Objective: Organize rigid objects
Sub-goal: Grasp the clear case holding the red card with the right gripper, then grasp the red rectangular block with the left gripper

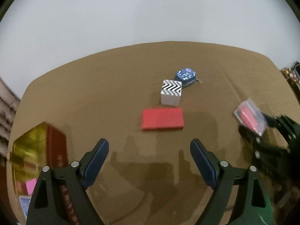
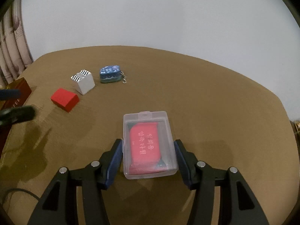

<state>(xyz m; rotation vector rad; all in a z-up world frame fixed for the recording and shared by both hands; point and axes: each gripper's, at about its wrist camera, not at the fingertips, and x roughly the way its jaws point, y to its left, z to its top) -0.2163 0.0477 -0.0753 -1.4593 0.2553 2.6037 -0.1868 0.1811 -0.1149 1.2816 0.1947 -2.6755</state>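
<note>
Three small items sit in a loose diagonal row mid-table: a red box [image 1: 162,119], a white cube w/ zigzag top [image 1: 171,92] just behind it, and a blue patterned tin w/ keychain [image 1: 185,77] touching or nearly touching the cube's far corner. That line-up reads as the sorted group, so the remaining piece prob. belongs at its near end. That piece is the clear plastic case [image 2: 149,143] w/ a red insert, well apart from the row on the right side of the brown table [image 1: 93,93]. The right gripper [image 2: 149,156] straddles it lengthwise, one pad on each long side; pads look pressed to the walls, jaws roughly half closed, so it grips the case. Whether the case is lifted or resting on the table can't be told. The left gripper [image 1: 149,161] is spread wide w/ nothing between the pads, pointing at bare table short of the red box. A red-and-gold carton [image 1: 39,155] stands at the left table edge, beside that gripper.
</note>
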